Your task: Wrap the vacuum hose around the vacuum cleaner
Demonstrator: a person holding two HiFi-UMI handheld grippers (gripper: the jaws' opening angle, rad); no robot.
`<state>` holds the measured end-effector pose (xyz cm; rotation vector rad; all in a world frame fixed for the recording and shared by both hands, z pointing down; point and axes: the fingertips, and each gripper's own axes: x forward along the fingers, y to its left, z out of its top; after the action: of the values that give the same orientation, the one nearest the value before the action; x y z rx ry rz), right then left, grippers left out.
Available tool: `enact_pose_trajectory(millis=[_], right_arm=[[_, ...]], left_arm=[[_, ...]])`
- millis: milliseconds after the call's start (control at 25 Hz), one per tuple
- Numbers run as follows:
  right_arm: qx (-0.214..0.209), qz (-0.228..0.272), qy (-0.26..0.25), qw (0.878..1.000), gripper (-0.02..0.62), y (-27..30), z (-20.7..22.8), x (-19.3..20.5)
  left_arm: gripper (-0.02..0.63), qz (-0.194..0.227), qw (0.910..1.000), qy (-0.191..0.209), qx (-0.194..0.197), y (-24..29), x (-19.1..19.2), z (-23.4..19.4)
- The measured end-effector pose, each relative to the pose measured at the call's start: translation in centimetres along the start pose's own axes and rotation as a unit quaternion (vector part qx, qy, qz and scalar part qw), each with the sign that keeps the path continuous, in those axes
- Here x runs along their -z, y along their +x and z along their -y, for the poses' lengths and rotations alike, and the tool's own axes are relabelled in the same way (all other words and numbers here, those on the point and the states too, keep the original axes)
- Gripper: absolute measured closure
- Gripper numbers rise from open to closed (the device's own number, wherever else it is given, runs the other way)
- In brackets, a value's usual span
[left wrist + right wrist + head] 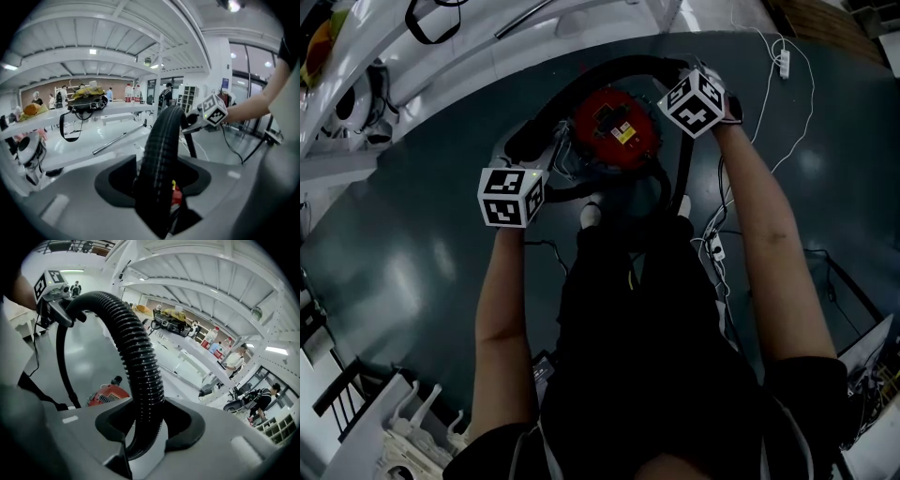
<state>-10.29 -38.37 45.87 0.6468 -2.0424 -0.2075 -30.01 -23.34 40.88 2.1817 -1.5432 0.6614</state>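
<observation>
The vacuum cleaner is standing on the dark floor just ahead of the person's feet, toward the floor's far edge where the white shelving is running; its round red top is facing up. The black ribbed vacuum hose is arching over the cleaner's far side, its long axis sweeping left to right from one tool to the other. A further black length is dropping down past the cleaner's right side toward the feet. The left hand-held gripper is sitting at the cleaner's left, its jaws standing apart around the hose: the hose is leaning on one pad, and a gap on the other side is showing the red body. From there the hose is rising and bending over toward the other tool. The right hand-held gripper is hanging beyond the cleaner's right, clamping the hose between its pads. A white cable is trailing toward the floor's far right corner.
</observation>
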Motion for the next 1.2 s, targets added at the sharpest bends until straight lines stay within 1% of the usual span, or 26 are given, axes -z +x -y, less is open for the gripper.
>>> enact_pose_trajectory(millis=[120,160,280,320,400,480,560,640,720,760,840,960,1080,1200], right_arm=[[-0.019,0.017,-0.015,1.0,0.419,-0.1,-1.7,-1.7],[-0.027,0.021,-0.024,0.999,0.419,-0.2,-2.4,-2.3],[-0.053,0.032,-0.064,0.996,0.419,-0.5,-5.0,-4.0],[-0.062,0.037,-0.073,0.995,0.417,-0.6,-5.8,-4.6],[-0.076,0.048,-0.081,0.993,0.417,-0.7,-7.1,-5.5],[-0.086,0.057,-0.076,0.992,0.417,-0.9,-7.5,-5.9],[-0.098,0.069,-0.073,0.99,0.417,-1.3,-7.5,-5.8],[-0.106,0.081,-0.076,0.988,0.417,-1.8,-7.5,-5.7],[-0.099,0.081,-0.08,0.989,0.417,-2.0,-7.3,-5.4],[-0.094,0.076,-0.082,0.989,0.416,-1.8,-7.2,-5.1],[-0.089,0.067,-0.08,0.991,0.414,-1.6,-7.0,-4.4],[-0.082,0.068,-0.073,0.992,0.408,-1.8,-6.7,-4.1],[-0.071,0.081,-0.049,0.993,0.402,-2.3,-6.2,-3.7],[-0.053,0.081,-0.014,0.995,0.374,-2.7,-5.2,-2.7]], left_arm=[[0.362,-0.013,0.9991,0.041,0.005,0.8,-0.3,0.5],[0.364,-0.014,0.9984,0.055,0.009,1.2,-0.7,0.9],[0.351,-0.027,0.9928,0.113,0.029,2.8,-1.9,2.5],[0.365,-0.034,0.9902,0.131,0.034,3.4,-2.2,3.1],[0.373,-0.051,0.986,0.154,0.038,4.6,-2.3,3.8],[0.387,-0.067,0.9831,0.168,0.028,5.4,-2.2,3.7],[0.381,-0.076,0.9811,0.176,0.027,6.0,-2.2,3.7],[0.374,-0.085,0.9799,0.177,0.038,6.6,-1.9,4.1],[0.439,-0.096,0.9772,0.183,0.047,7.1,-1.5,4.7],[0.453,-0.1,0.9758,0.189,0.048,7.3,-1.5,5.0],[0.459,-0.103,0.9744,0.194,0.049,7.5,-1.7,5.5],[0.46,-0.114,0.9737,0.187,0.062,7.7,-2.1,5.8],[0.462,-0.125,0.972,0.185,0.073,7.4,-2.9,6.1],[0.462,-0.121,0.9721,0.19,0.065,7.0,-4.5,5.5]])
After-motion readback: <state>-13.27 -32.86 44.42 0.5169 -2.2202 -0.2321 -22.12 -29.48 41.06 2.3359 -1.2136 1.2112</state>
